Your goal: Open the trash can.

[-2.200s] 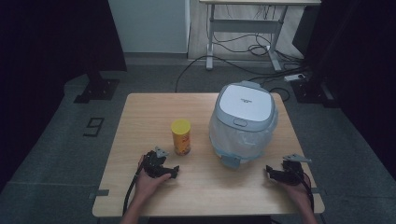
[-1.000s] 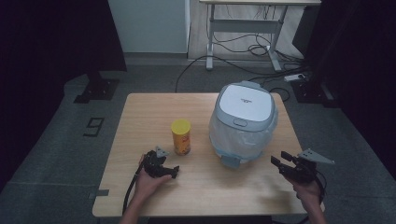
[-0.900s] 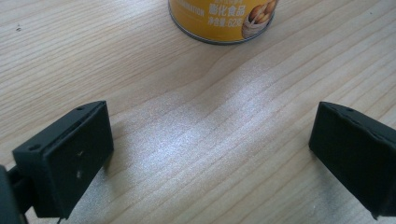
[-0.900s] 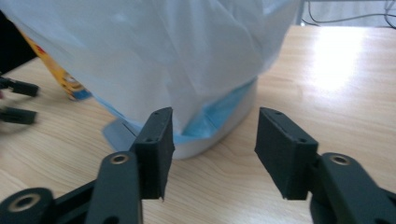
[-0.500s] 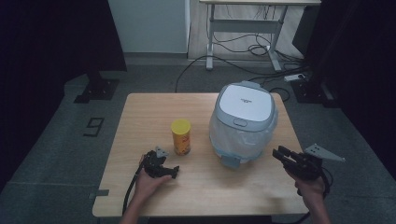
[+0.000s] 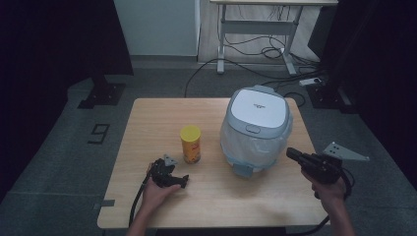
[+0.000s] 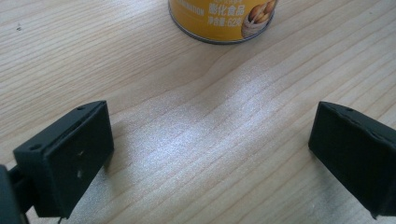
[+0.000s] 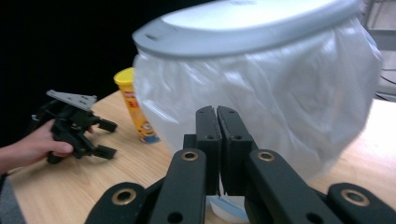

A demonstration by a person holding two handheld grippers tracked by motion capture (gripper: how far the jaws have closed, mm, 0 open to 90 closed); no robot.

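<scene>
A wooden surface (image 6: pixel 147 123) holds a yellow can (image 6: pixel 190 144) and a grey-lidded bin (image 6: pixel 256 130) lined with a clear bag. The left gripper (image 6: pixel 169 175) rests on the surface, its jaws wide apart and empty, with the can just ahead of it. The right gripper (image 6: pixel 294 155) is held above the surface, jaws pressed together on nothing, pointing at the bin close in front of it.

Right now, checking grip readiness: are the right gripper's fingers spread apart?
No, the right gripper has its two black fingers pressed together.
</scene>
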